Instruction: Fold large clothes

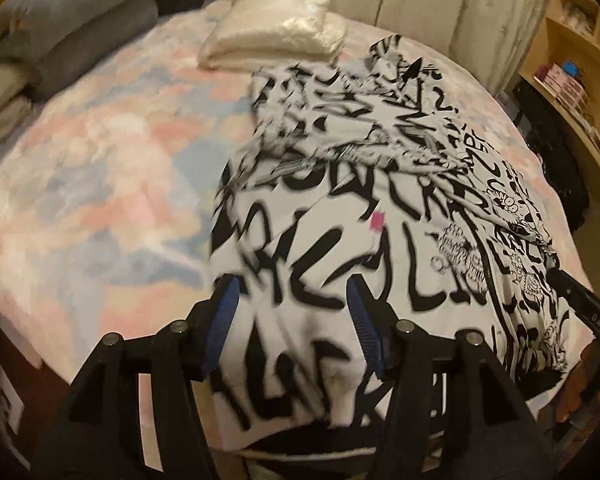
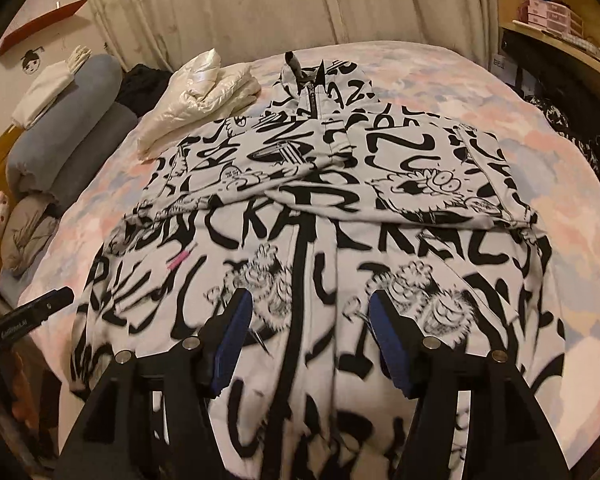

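Crowding printed jacket (image 2: 320, 208): folded white garment (image 2: 196, 96)

Pale curtain (image 2: 260, 4) behind pastel bed (image 2: 480, 92), perhaps shelving (image 2: 556, 20)

A white hooded zip jacket printed all over with black graffiti lettering and cartoon figures (image 2: 312, 216) lies spread on the bed, hood at the far end, sleeves folded across its chest.
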A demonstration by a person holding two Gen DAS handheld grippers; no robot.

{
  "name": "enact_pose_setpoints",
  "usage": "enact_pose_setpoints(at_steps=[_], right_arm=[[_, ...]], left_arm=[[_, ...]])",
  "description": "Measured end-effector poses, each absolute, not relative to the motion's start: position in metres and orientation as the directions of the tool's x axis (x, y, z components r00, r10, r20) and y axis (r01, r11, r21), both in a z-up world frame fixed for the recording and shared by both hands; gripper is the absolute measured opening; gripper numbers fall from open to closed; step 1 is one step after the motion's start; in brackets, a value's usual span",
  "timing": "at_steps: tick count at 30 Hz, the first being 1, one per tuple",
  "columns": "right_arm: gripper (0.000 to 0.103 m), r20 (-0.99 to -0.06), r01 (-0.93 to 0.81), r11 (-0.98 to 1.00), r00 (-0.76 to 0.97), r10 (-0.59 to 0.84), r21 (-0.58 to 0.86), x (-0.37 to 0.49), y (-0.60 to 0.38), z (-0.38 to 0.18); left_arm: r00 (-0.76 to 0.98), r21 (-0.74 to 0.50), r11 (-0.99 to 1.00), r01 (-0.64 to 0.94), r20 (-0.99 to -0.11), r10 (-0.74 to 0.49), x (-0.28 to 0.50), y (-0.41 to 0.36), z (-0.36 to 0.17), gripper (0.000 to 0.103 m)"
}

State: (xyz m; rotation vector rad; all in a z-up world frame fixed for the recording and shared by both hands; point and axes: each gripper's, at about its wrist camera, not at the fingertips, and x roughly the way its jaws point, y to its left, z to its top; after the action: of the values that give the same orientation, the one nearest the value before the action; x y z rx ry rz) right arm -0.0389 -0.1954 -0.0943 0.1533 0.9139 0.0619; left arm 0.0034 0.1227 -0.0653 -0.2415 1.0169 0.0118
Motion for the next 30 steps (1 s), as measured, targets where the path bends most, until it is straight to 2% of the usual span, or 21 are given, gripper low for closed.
enact_pose_setpoints(at_steps=[4,9,11,16,20,23,26,30], right_arm=[[0.062,-0.782,0.023,0.989,0.615,0.102,0.148,-0.063,-0.218,-0.093],[0.065,-0.801,0.045,0.993,0.595,0.059,0.107,-0.096,-0.26,-0.09],[0.069,-0.808,0.069,0.993,0.588,0.034,0.091,-0.11,-0.279,-0.09],[0.07,-0.843,0.165,0.979,0.538,0.011,0.118,-0.142,-0.334,-0.099],[0.07,-0.861,0.218,0.958,0.505,0.054,0.188,-0.163,-0.371,-0.116],[0.069,-0.868,0.234,0.932,0.477,0.138,0.277,-0.172,-0.383,-0.137],[0.055,-0.847,0.206,0.901,0.467,0.253,0.383,-0.172,-0.382,-0.162],[0.054,-0.816,0.173,0.884,0.491,0.305,0.435,-0.17,-0.38,-0.184]], left_arm=[[0.49,-0.261,0.954,-0.149,-0.857,-0.158,-0.009,0.146,-0.082,0.053],[0.409,-0.388,0.905,-0.173,-0.864,-0.293,-0.016,0.167,-0.109,0.053],[0.395,-0.399,0.9,-0.173,-0.866,-0.308,-0.016,0.168,-0.115,0.053],[0.373,-0.387,0.908,-0.162,-0.876,-0.307,-0.01,0.166,-0.127,0.054],[0.364,-0.383,0.913,-0.141,-0.878,-0.312,-0.003,0.16,-0.136,0.059],[0.365,-0.396,0.91,-0.127,-0.871,-0.328,0.001,0.158,-0.14,0.06],[0.37,-0.43,0.895,-0.119,-0.856,-0.362,0.004,0.16,-0.144,0.06],[0.375,-0.486,0.869,-0.091,-0.825,-0.422,0.007,0.167,-0.149,0.06]])
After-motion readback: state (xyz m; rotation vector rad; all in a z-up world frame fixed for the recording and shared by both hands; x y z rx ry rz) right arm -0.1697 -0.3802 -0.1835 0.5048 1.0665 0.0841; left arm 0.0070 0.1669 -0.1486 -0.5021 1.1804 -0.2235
